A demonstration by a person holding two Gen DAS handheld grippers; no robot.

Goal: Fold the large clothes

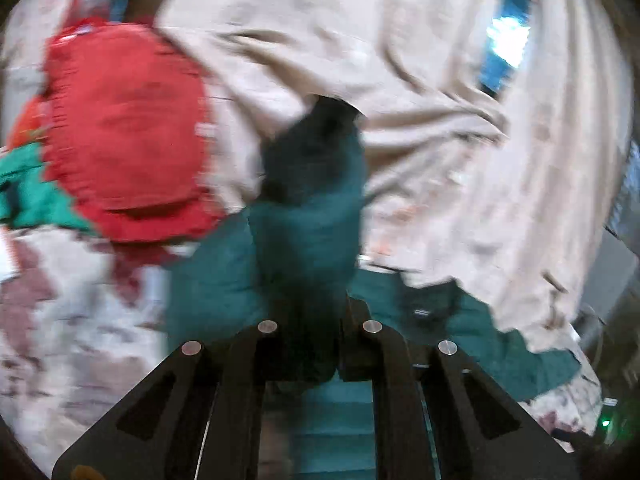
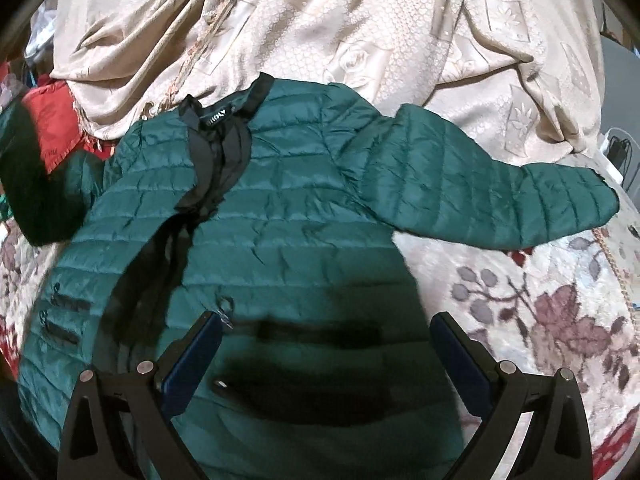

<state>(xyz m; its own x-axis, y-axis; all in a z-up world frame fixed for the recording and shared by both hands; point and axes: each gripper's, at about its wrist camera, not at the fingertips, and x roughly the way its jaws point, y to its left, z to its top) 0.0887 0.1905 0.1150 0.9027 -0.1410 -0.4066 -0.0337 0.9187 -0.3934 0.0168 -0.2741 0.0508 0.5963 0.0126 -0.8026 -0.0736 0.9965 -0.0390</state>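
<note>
A dark green quilted jacket (image 2: pixel 280 216) with a black collar lies spread on a floral bedspread (image 2: pixel 540 300). One sleeve (image 2: pixel 480 184) stretches out to the right. My right gripper (image 2: pixel 326 344) is open and hovers over the jacket's lower body, its blue pads apart and empty. My left gripper (image 1: pixel 316 344) is shut on a bunched green part of the jacket (image 1: pixel 308 216), likely the other sleeve, and holds it up in a blurred view.
A beige patterned cloth (image 2: pixel 360 32) is heaped behind the jacket; it also shows in the left wrist view (image 1: pixel 400 60). A red cushion or garment (image 1: pixel 124 128) lies at the left, with brighter green fabric (image 1: pixel 28 192) beside it.
</note>
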